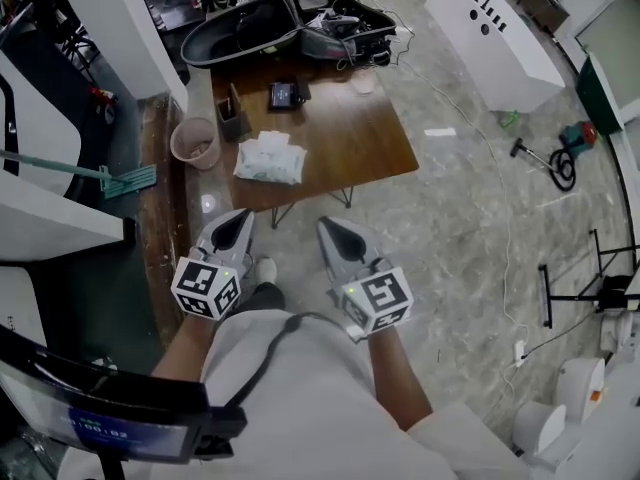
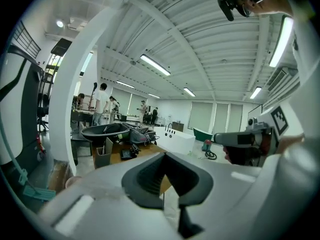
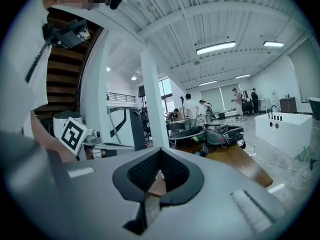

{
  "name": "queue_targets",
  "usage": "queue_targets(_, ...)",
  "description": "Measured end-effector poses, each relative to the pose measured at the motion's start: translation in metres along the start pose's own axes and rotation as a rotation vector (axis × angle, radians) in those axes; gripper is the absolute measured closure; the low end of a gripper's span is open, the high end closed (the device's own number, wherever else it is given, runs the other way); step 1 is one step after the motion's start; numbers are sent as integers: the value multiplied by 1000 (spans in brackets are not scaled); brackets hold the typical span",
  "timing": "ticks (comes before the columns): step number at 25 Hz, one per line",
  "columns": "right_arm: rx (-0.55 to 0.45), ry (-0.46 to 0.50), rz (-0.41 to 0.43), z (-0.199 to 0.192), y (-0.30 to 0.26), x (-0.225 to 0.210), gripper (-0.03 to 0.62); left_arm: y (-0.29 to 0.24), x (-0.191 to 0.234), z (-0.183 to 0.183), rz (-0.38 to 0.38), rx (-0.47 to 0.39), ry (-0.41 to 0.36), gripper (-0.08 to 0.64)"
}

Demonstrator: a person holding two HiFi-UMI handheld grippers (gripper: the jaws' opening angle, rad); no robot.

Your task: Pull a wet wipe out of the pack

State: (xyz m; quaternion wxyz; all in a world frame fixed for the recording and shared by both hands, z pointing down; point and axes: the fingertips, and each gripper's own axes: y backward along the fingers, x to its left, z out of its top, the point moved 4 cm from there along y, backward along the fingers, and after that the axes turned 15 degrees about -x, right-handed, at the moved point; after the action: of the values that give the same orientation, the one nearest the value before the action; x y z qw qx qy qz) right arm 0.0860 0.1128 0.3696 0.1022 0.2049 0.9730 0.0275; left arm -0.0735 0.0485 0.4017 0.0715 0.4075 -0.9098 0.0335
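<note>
The white wet wipe pack (image 1: 270,158) lies near the front left of the brown wooden table (image 1: 370,138). Both grippers are held close to the person's body, short of the table and well apart from the pack. In the head view my left gripper (image 1: 243,216) points at the table's near edge with its jaws together and nothing between them. My right gripper (image 1: 328,225) sits beside it, also shut and empty. Each gripper view looks level across the room over closed jaws: left gripper (image 2: 165,154), right gripper (image 3: 160,150). The pack does not show in either gripper view.
On the table stand a dark pen holder (image 1: 232,113), a small black device (image 1: 286,94) and an open black bag (image 1: 280,23) at the far end. A pink bucket (image 1: 194,143) and a mop (image 1: 110,176) are at the left. A white cabinet (image 1: 495,38) stands to the right; cables cross the floor.
</note>
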Motion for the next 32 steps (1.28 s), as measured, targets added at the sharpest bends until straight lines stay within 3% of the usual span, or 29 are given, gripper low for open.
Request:
queue_targets(5,7,7,-30,-8,-52,-5,584,-33,46,-2,-35,50,-15,554)
queue_targets(8,21,15,-48,-15,-83,-5,584,-50,72,-11,-54,113,18,554)
queue_targets(16,60,-9,-108,-31,-130,-9,584,-88,120,-23,-104,144,25,554)
queue_targets(26,86,-5,-113,-42,-162,-29,584,-113,134,-53,-123,200,-9,552)
queue_targets(32,107,-12,-76,-50,-178,-51,584,-132,137,-75,-77,243,-108,552)
